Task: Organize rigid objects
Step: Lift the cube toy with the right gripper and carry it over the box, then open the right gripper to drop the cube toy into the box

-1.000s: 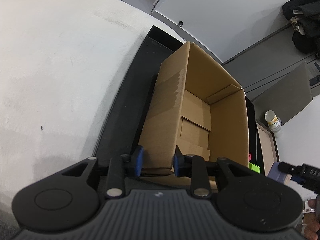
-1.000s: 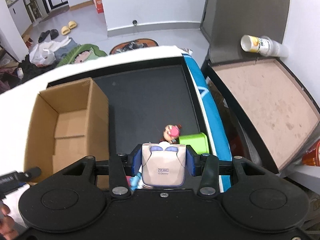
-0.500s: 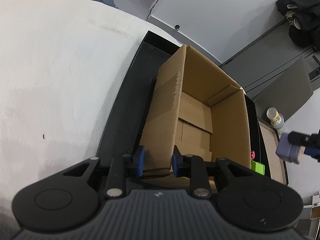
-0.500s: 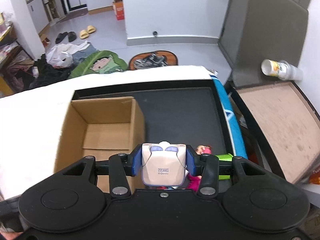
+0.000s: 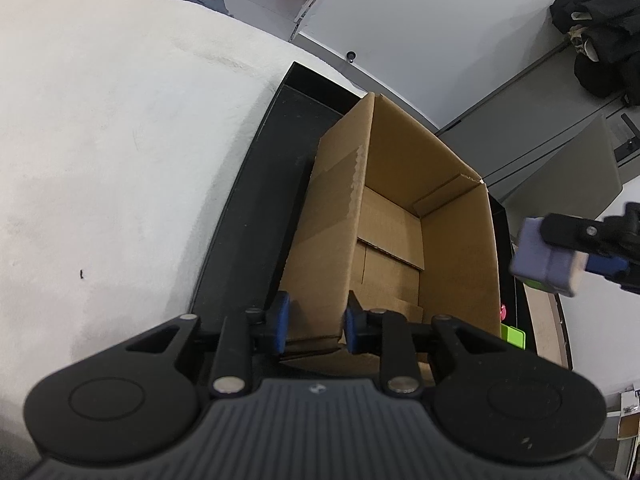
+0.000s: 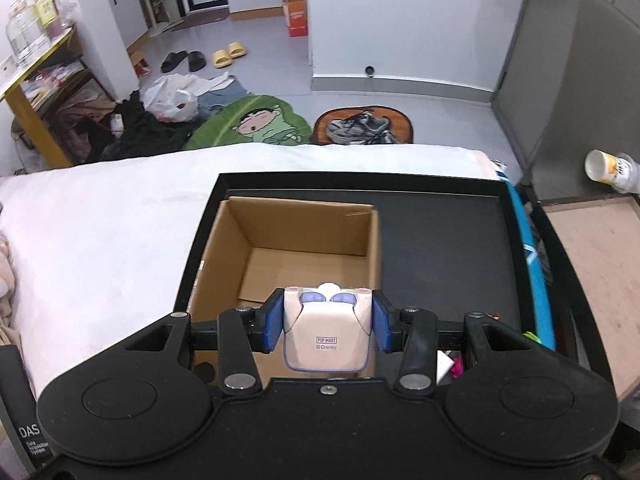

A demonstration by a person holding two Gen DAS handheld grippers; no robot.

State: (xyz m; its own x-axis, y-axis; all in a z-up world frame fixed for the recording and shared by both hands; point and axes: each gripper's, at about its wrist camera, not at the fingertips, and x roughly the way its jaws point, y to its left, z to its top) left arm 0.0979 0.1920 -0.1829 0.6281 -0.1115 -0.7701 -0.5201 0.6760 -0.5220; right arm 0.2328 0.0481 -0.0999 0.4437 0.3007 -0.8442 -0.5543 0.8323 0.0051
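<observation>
An open, empty cardboard box (image 5: 404,236) (image 6: 304,256) stands in a black tray (image 5: 256,208) (image 6: 444,240) on a white surface. My left gripper (image 5: 314,322) is shut on the near corner wall of the cardboard box. My right gripper (image 6: 326,326) is shut on a small white and lilac Pop Mart toy box (image 6: 326,334) and holds it in the air over the near edge of the cardboard box. In the left wrist view the toy box (image 5: 546,266) hangs just right of the cardboard box, above its rim.
A green block (image 5: 512,334) and a pink figure (image 5: 503,312) lie in the tray right of the box. A brown board (image 6: 592,280) and a tipped cup (image 6: 610,166) are at the right. Shoes, bags and clothes litter the floor beyond.
My right gripper has risen and moved left with the toy box, from over the tray's toys to the cardboard box's near edge. My left gripper has kept its hold.
</observation>
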